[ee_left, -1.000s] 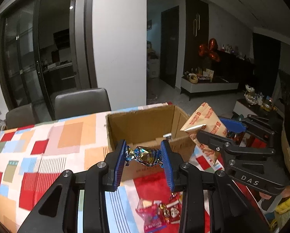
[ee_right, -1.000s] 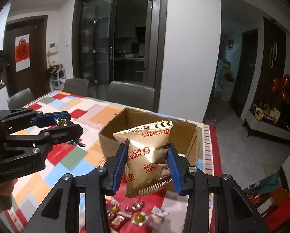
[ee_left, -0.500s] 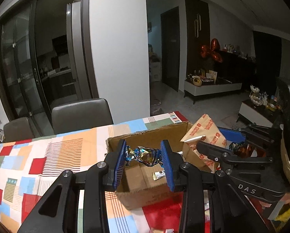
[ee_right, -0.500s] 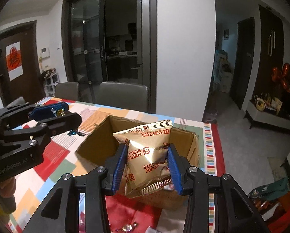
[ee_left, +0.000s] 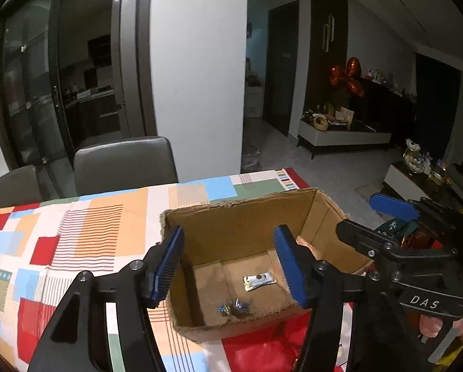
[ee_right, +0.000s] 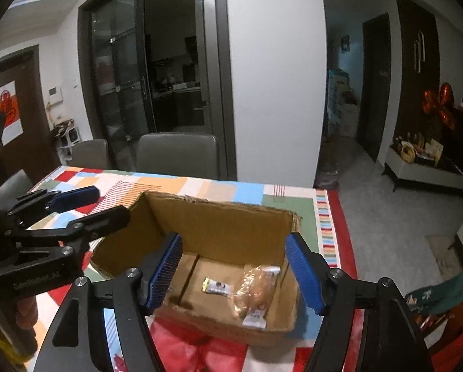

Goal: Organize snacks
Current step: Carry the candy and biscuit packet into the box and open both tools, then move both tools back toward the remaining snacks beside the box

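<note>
Blurring in the right wrist view, a gold packet (ee_right: 256, 291) sits inside the cardboard box (ee_right: 219, 217), likely the biscuit bag; print unreadable. Left gripper (ee_left: 228, 266) and right gripper (ee_right: 236, 272) hang over the box, jaws opening, nothing between them. Blue foil candy (ee_left: 233, 305) and small silver sachet (ee_left: 260, 280) lie on the box floor. Box stands near the table's (ee_left: 76, 241) far corner, w/ bare cloth to its left.
</note>
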`<act>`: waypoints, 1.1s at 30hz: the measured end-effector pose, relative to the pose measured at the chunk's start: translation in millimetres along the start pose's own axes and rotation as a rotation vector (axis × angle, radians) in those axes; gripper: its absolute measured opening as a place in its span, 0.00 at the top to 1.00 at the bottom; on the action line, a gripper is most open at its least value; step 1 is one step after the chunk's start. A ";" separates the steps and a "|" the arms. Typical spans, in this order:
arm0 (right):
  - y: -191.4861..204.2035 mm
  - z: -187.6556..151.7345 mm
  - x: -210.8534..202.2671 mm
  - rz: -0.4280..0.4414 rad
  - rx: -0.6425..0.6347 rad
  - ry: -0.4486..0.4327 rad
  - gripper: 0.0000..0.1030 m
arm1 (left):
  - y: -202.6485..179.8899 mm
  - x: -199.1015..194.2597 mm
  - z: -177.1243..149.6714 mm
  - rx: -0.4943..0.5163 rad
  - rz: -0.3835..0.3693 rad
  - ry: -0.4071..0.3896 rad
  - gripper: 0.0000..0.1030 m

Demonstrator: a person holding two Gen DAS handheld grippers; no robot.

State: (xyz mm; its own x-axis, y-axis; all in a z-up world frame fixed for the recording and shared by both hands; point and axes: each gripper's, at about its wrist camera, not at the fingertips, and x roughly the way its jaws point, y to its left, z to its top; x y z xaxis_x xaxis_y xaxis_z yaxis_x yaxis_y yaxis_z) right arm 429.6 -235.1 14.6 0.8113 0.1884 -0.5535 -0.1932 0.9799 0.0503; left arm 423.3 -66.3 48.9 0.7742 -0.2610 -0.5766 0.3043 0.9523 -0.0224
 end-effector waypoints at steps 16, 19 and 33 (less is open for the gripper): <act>25.5 -39.8 -58.7 -0.003 -0.019 -0.003 0.32 | -12.4 -83.8 -47.2 -0.005 0.036 -0.051 0.30; 31.8 -48.3 -71.1 -0.004 -0.031 -0.013 0.32 | -15.4 -95.6 -57.3 0.004 0.045 -0.056 0.29; 37.0 -84.6 -84.6 -0.042 -0.008 0.077 0.32 | -18.8 -107.3 -99.4 0.001 0.067 0.061 0.29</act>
State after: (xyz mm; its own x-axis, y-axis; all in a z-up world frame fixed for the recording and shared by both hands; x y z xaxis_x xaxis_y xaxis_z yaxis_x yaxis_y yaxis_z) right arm 307.2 -220.3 -7.0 0.7737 0.1408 -0.6177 -0.1640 0.9863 0.0194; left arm 279.3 -40.5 30.0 0.7574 -0.1864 -0.6257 0.2532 0.9672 0.0184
